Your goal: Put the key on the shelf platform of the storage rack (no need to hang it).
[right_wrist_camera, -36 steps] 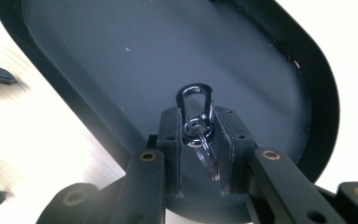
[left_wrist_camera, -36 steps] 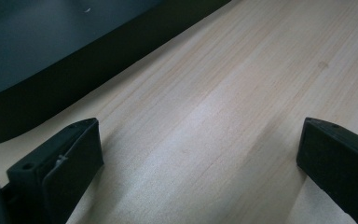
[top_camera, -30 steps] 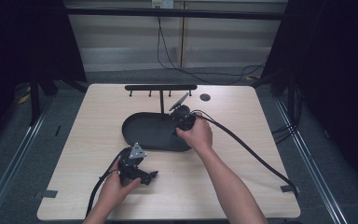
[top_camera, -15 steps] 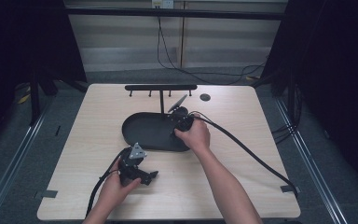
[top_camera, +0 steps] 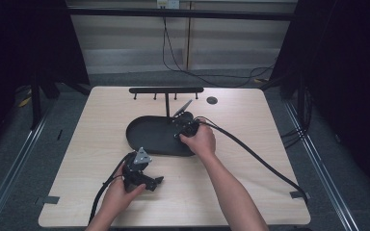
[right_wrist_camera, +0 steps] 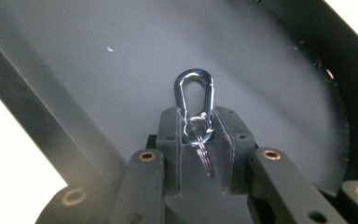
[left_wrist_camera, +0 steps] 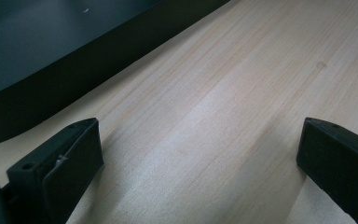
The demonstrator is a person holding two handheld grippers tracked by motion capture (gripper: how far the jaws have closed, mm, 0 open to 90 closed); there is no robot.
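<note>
Pinching the shiny silver metal carabiner clip [right_wrist_camera: 195, 95] by its ring end between its fingers [right_wrist_camera: 170, 135], the right gripper [right_wrist_camera: 195, 128] should lift it straight off the black oval tray [right_wrist_camera: 98, 70] without tilting.

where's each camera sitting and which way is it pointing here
High view: above the person's side, looking forward and down on the table; both forearms, left gripper, right gripper.
Left gripper view: on the left gripper, low over the wood; open jaws.
Right gripper view: on the right gripper, facing into the tray; jaws shut on a carabiner.
All three share the black tray.
</note>
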